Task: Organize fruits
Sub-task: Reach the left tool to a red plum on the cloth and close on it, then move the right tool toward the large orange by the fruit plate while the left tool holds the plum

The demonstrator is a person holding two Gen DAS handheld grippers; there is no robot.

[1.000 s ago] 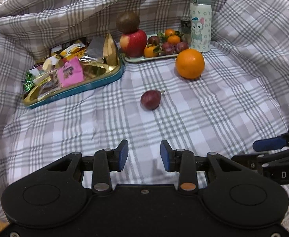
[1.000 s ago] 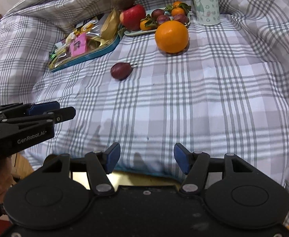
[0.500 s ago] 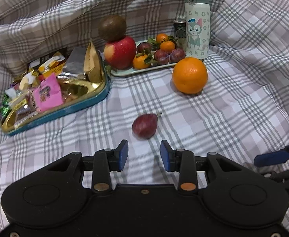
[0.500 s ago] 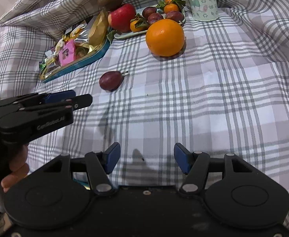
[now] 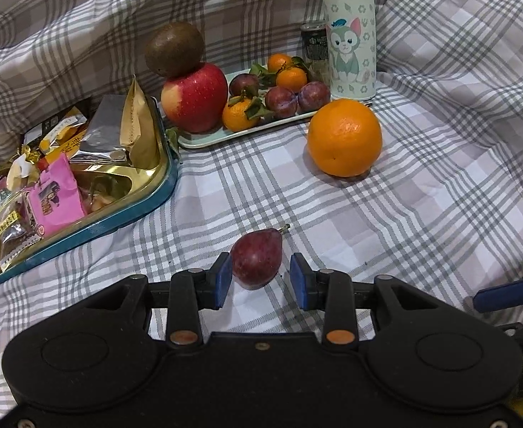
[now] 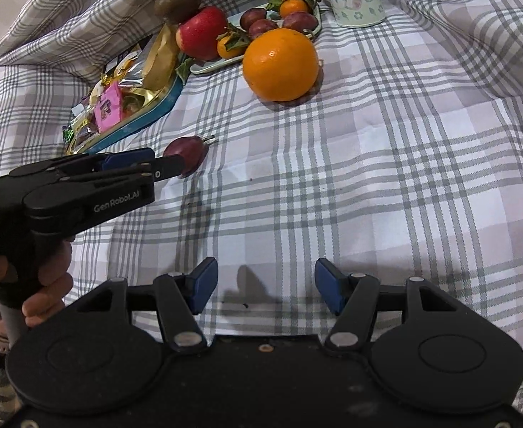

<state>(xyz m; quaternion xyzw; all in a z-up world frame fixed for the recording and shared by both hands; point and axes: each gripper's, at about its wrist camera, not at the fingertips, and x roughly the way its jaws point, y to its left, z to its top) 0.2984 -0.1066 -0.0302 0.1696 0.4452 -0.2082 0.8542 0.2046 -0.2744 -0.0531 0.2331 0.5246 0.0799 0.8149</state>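
A small dark-red pear point(image 5: 256, 262) lies on the plaid cloth between the pads of my left gripper point(image 5: 261, 280). The jaws stand apart; a gap shows on the pear's right side. The right wrist view shows the same pear point(image 6: 186, 155) at the left gripper's point(image 6: 161, 167) tips. A big orange point(image 5: 345, 137) rests on the cloth in front of a pale fruit tray point(image 5: 207, 141). The tray holds a red apple point(image 5: 193, 98) with a brown kiwi point(image 5: 174, 48) on top, plums and tangerines. My right gripper point(image 6: 266, 285) hovers open over bare cloth, with nothing between its pads.
A gold and teal snack tin point(image 5: 118, 221) full of packets sits left of the pear. A cat-print bottle point(image 5: 348, 35) and a dark can point(image 5: 313, 46) stand behind the tray. Plaid cloth rises in folds at the back and sides. A hand holds the left gripper's handle.
My left gripper has come forward and down, so the pear now lies between its pads instead of ahead of them. The right gripper has crept forward a little. Both openings are unchanged.
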